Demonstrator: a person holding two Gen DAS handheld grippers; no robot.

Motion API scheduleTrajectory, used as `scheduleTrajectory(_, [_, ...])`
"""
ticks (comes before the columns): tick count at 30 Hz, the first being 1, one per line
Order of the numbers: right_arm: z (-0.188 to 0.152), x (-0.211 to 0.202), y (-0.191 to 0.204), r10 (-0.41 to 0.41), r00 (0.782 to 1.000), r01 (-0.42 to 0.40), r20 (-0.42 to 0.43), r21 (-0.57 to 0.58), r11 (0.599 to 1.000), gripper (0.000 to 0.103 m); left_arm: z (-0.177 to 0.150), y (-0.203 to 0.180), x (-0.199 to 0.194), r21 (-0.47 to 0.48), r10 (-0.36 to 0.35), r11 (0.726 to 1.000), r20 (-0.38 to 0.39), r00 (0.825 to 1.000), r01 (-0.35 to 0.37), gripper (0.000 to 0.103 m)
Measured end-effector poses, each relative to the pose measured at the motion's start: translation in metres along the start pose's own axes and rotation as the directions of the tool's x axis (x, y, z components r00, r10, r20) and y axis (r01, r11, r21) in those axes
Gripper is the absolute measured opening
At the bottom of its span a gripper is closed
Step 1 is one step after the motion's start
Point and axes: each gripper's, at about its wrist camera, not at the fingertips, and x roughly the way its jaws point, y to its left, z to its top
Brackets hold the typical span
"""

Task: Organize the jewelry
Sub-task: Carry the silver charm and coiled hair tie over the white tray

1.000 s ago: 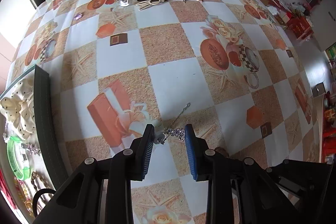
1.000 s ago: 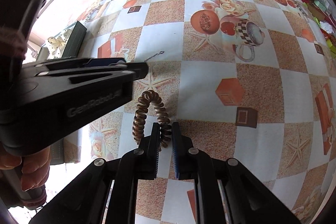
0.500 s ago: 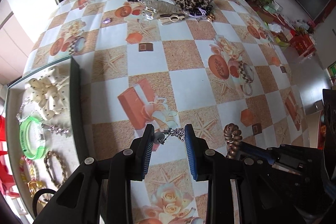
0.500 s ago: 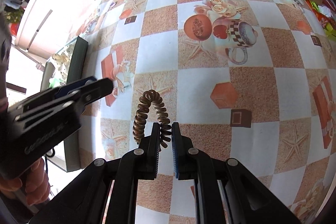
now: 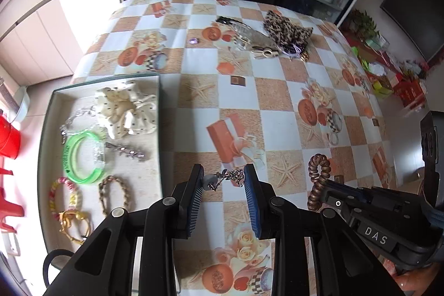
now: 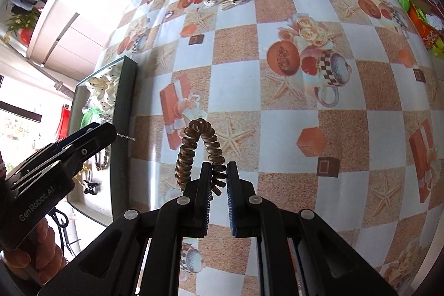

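**A:** What's around you, biggest first?

**B:** The table under its checked orange-and-white oilcloth fills both views. At nine o'clock in your left wrist view sits the shallow dark-rimmed rectangular tray, holding a cream polka-dot fabric scrunchie, a translucent green plastic bangle, a brown braided cord bracelet and a pink-and-yellow beaded bracelet. At twelve o'clock, well apart from you, a leopard-print fabric piece lies beside a clear plastic claw clip.

**A:** And my left gripper?

**B:** Your left gripper has its jaws partly spread, and the thin silver chain with a small grey bead stretches between the pads, touching both. It hangs above the cloth, just beside the tray's right wall at about three o'clock of it.

**A:** My right?

**B:** Your right gripper is pressed onto the bronze spiral coil hair tie, which arches up toward twelve o'clock from the fingertips, its free end drooping at ten o'clock.

**A:** What does one view show that the other misses?

**B:** Your left view looks down into the tray and shows the whole chain. Your right view sees the tray edge-on at nine o'clock, and only a short bit of chain poking past the left gripper's tip.
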Motion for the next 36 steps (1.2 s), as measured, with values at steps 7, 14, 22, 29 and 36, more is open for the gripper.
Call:
scheduleTrajectory(7, [0.008, -0.006, 0.035, 0.017, 1.0, -0.017, 0.003, -0.069, 0.997, 0.012, -0.011, 0.038, -0.023, -0.07, 0.027, 0.997, 0.032, 0.999, -0.025, 0.033])
scheduleTrajectory(14, [0.007, 0.003, 0.081, 0.039, 0.999, -0.042, -0.02, -0.154, 0.987, 0.012, -0.033, 0.082, -0.035, -0.153, 0.069, 0.986, 0.037, 0.997, -0.062, 0.033])
scheduleTrajectory(22, [0.003, 0.017, 0.14, 0.071, 0.996, -0.083, -0.057, -0.261, 0.962, 0.012, -0.064, 0.137, -0.049, -0.253, 0.127, 0.96, 0.022, 0.992, -0.117, 0.033])
scheduleTrajectory(29, [-0.004, 0.039, 0.181, 0.077, 0.991, -0.11, -0.108, -0.339, 0.935, 0.012, -0.09, 0.172, -0.049, -0.293, 0.159, 0.943, -0.018, 0.987, -0.157, 0.033])
scheduleTrajectory(36, [-0.014, 0.062, 0.2, 0.055, 0.982, -0.121, -0.18, -0.382, 0.916, 0.012, -0.105, 0.177, -0.033, -0.282, 0.142, 0.947, -0.068, 0.988, -0.156, 0.033])
